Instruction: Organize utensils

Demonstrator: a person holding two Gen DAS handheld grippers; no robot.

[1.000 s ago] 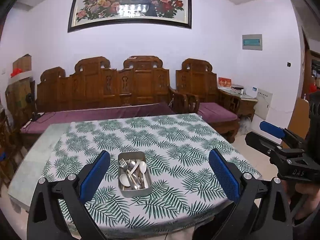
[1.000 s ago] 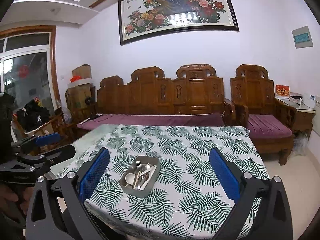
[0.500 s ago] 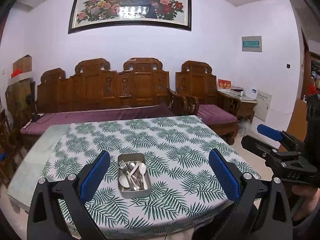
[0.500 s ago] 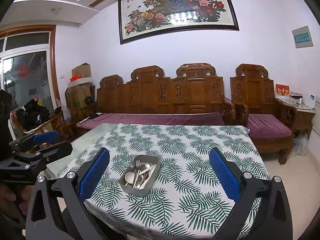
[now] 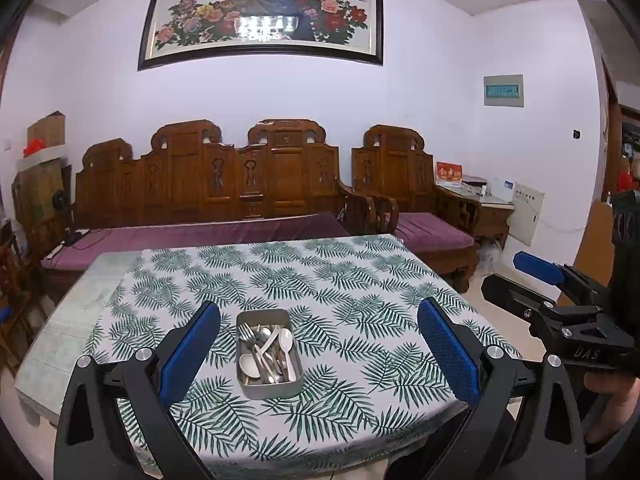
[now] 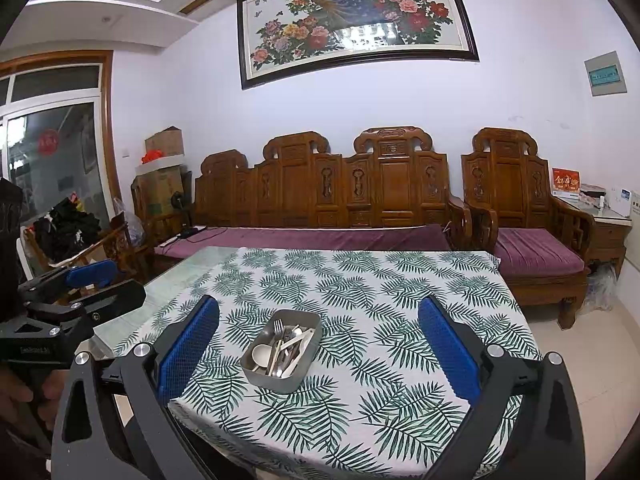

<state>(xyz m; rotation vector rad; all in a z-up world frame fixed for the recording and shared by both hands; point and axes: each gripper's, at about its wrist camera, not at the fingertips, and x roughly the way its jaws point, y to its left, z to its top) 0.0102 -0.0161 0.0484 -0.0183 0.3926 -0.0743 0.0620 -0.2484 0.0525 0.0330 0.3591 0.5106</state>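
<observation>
A grey metal tin [image 5: 269, 385] [image 6: 256, 372] stands near the table's front edge, holding a jumble of utensils [image 5: 267, 351] [image 6: 284, 346]: forks, metal spoons and white spoons. My left gripper [image 5: 318, 350] is held open, well above and in front of the tin, with nothing between its blue pads. My right gripper [image 6: 318, 350] is open too, equally far back, empty. In the left wrist view the right gripper [image 5: 520, 278] shows at the right edge; in the right wrist view the left gripper [image 6: 106, 282] shows at the left edge.
The table wears a white cloth with green fern print [image 5: 320, 280] [image 6: 360, 280]; a bare strip of tabletop [image 5: 72, 312] lies along its left side. A carved wooden sofa with purple cushions [image 5: 240, 200] and an armchair [image 6: 516, 208] stand behind it. A person's hand [image 5: 612, 396] holds the right gripper.
Both grippers have drifted slightly back and up from the table; the tin looks a little lower and smaller. Both stay open and the utensils have not moved.
</observation>
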